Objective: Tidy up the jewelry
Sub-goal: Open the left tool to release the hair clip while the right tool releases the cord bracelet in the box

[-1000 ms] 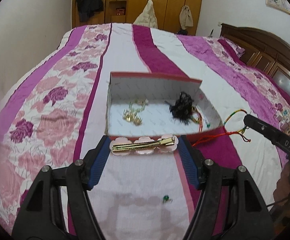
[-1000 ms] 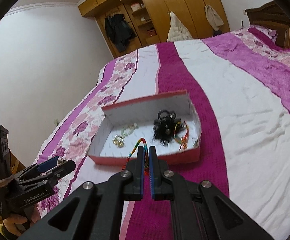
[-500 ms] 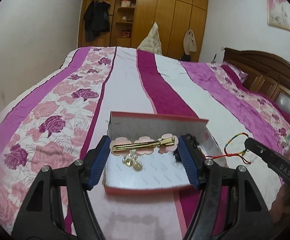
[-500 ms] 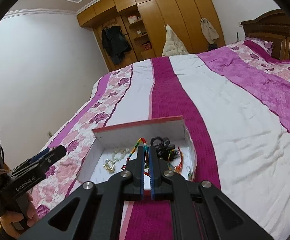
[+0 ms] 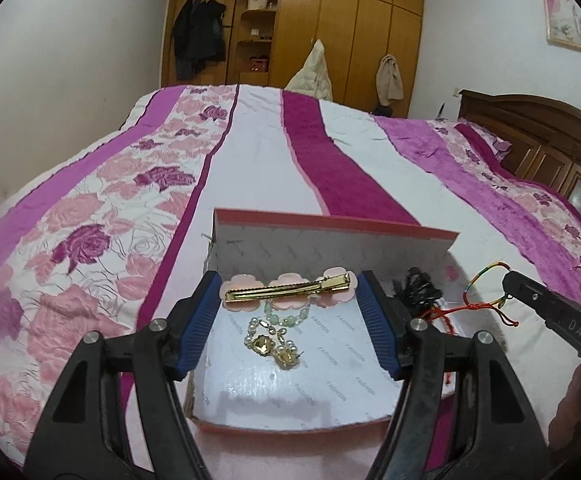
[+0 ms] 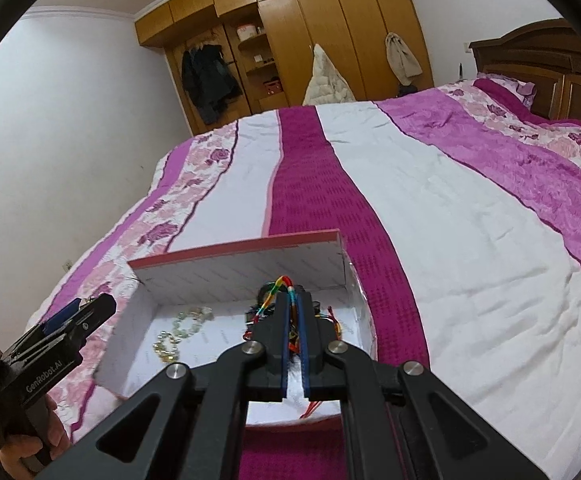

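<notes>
Currently, per item:
left gripper (image 5: 289,294): jaws wide apart but bridged end to end by the hair clip (image 5: 289,290), pink flower backing with a gold bar; held level over the near-left part of the box (image 5: 332,228).
right gripper (image 6: 293,312): pads nearly together, pinching the rainbow cord bracelet (image 6: 280,284); loop sticks out past the tips, red tails hang below. Over the right half of the box.
box: open, white inside, pink rim, on the bed (image 5: 258,148). Far wall stands tall; near wall low.
inside box: bead-and-pearl piece with gold stones (image 5: 276,340) left of centre, black hair tie (image 5: 420,290) at right.
hidden: left gripper's arms cover both near corners of the box; right gripper body covers most of the black hair tie and whatever lies under it in the right wrist view. Coloured strands there are too tangled to separate.
cut off: person's hand (image 6: 30,450) only partly visible at the lower left edge of the right wrist view.
room: box floor bare at near centre. Bedspread open far and right of the box.
</notes>
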Demonstrator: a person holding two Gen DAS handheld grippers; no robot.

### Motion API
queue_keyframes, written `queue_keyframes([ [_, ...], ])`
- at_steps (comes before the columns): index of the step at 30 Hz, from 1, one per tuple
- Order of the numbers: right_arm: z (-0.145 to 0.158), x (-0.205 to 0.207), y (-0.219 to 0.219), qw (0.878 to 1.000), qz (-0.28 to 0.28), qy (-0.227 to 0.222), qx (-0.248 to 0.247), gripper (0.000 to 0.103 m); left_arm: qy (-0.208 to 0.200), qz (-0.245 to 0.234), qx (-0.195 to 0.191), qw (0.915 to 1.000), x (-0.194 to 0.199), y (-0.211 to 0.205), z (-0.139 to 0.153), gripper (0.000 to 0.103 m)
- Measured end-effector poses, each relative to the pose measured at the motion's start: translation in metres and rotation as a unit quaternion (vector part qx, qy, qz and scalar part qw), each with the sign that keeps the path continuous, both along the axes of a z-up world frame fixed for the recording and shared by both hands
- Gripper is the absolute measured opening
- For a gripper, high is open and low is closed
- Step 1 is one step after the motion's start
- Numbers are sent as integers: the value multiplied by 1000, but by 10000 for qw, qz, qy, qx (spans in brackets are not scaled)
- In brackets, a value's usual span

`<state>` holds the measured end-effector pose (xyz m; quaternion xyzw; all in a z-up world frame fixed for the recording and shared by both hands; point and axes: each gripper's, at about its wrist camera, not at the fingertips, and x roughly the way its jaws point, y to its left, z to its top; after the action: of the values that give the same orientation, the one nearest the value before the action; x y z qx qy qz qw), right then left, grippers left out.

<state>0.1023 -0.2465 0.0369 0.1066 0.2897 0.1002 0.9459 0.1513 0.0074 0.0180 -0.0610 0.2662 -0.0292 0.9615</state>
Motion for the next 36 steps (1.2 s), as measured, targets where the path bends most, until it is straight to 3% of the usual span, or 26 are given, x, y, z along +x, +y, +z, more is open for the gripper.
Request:
queue_keyframes([
  [5,-17,12,2,9999,-70,66,-122,6,101,100,-136,9998,13,4,-16,62],
  [15,-45,31,5,9991,-161,255,-290,6,369,83,32,9993,28,1,-37,62],
  [29,-59,41,6,9980,-72,508,-362,7,692,-136,40,9975,35,-5,-42,64],
  [30,-58,41,6,9981,-70,504,-354,9,724,-156,17,9973,36,-4,-41,66],
  [33,-51,37,2,9987,20,472,-180,30,751,-179,-68,9970,31,-2,-35,70],
  [36,-39,30,-1,9992,146,367,-36,35,654,-178,-71,9977,23,1,-22,72],
])
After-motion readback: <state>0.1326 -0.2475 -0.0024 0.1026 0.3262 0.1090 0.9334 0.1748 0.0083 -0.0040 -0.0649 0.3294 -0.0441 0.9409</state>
